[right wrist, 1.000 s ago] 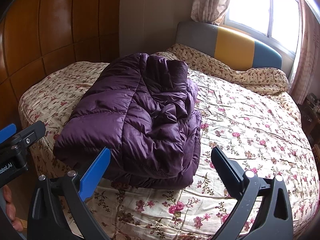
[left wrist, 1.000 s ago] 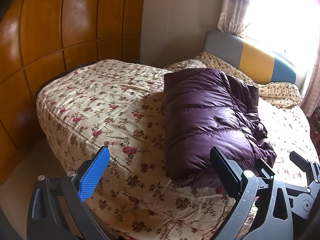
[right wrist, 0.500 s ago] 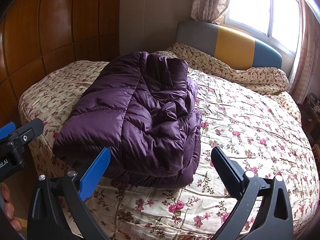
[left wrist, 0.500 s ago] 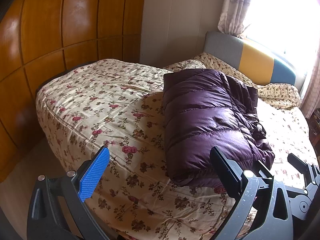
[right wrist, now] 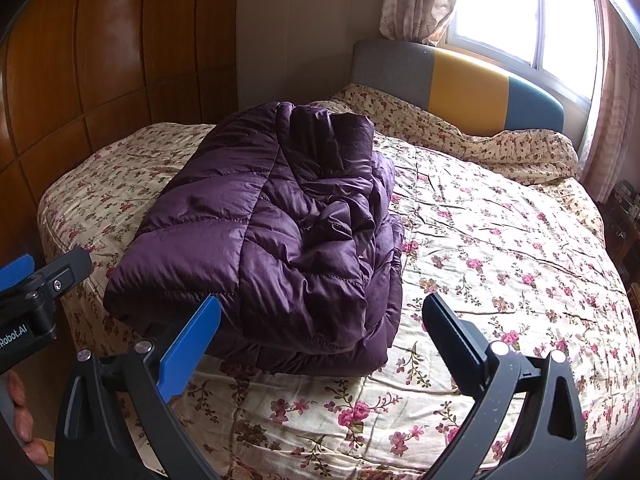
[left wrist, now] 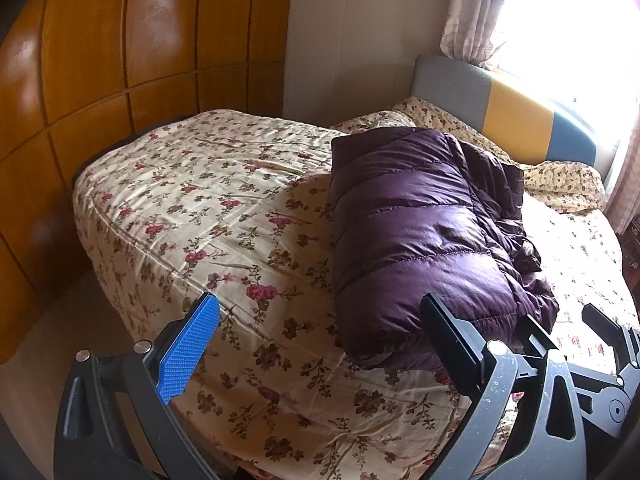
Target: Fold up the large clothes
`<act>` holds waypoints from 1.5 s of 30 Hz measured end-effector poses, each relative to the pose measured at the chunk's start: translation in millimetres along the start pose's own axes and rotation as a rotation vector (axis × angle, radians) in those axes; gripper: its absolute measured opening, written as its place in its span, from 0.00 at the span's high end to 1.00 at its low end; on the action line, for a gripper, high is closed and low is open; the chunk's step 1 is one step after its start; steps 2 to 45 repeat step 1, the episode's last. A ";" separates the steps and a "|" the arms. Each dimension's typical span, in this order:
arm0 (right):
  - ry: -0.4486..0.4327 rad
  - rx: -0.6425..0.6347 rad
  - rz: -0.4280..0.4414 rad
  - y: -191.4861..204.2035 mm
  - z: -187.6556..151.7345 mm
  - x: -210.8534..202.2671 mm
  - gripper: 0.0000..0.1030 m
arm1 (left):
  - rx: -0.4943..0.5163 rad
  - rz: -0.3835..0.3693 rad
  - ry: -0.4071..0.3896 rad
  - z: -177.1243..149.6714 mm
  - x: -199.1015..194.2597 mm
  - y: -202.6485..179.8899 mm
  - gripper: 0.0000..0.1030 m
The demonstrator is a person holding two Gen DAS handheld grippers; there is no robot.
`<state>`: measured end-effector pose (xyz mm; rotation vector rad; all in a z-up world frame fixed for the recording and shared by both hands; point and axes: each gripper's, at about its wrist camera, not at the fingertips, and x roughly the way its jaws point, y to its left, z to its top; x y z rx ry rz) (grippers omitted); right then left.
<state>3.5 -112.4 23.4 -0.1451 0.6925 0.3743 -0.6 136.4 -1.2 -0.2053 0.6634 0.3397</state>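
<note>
A purple quilted down jacket (left wrist: 412, 236) lies folded into a thick bundle on the floral bed; it also shows in the right wrist view (right wrist: 280, 236). My left gripper (left wrist: 320, 344) is open and empty, held back from the bed's near edge, left of the bundle's front end. My right gripper (right wrist: 320, 344) is open and empty, just in front of the bundle's near end. The right gripper also shows at the lower right of the left wrist view (left wrist: 596, 344), and the left gripper at the left edge of the right wrist view (right wrist: 40, 276).
The floral bedspread (right wrist: 500, 240) covers a bed with a grey, yellow and blue headboard (right wrist: 464, 80). A wooden panelled wardrobe (left wrist: 100, 60) stands close on the left. A window with curtains (right wrist: 560, 20) is behind the headboard. Floor (left wrist: 48, 340) shows beside the bed.
Both grippers have drawn slightly back from the jacket, staying open. The jacket has not moved.
</note>
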 end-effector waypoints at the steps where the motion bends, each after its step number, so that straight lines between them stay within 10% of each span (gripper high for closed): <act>1: 0.001 -0.001 0.000 -0.1 -0.2 0.1 0.02 | -0.001 0.001 0.003 -0.1 0.7 0.2 0.03; 45: 0.001 -0.001 0.000 -0.1 -0.2 0.1 0.02 | -0.001 0.001 0.003 -0.1 0.7 0.2 0.03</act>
